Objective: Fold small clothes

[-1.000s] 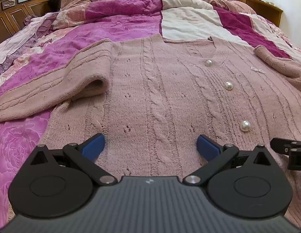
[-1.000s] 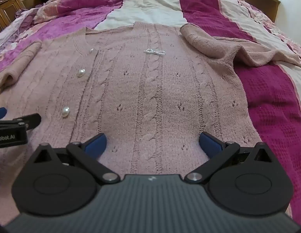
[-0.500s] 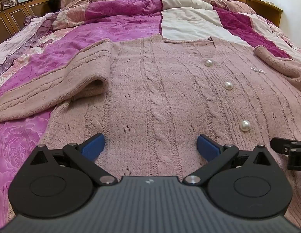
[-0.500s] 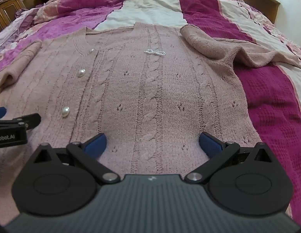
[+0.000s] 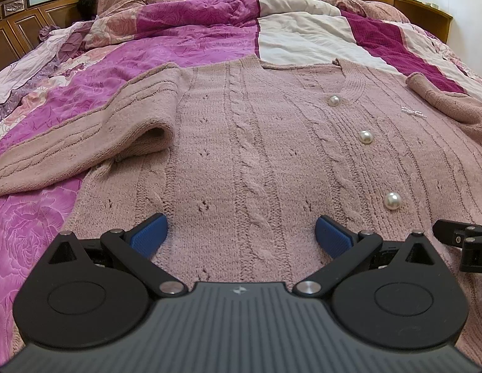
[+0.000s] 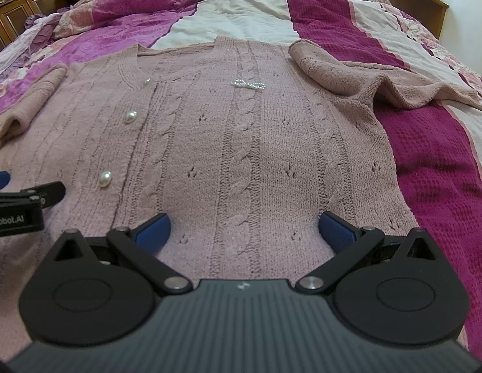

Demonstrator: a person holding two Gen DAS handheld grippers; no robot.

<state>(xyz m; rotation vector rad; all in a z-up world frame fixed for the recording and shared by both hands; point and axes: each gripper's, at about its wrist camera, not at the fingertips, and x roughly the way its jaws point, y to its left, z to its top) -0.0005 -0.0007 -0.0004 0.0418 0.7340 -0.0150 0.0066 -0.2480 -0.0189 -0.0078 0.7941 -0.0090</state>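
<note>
Your left gripper [image 5: 241, 233] and right gripper [image 6: 244, 228] both hang with jaws spread wide and empty, low over the hem end of the cardigan [image 6: 241, 143]. It lies flat, buttoned, on the quilt [image 5: 194, 46], sleeves out to either side.

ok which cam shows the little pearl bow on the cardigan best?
Right wrist. The pearl bow sits near centre there, its bow shape clear against the cardigan. In the left wrist view it is only a small white streak towards the right edge, its shape unreadable.
</note>
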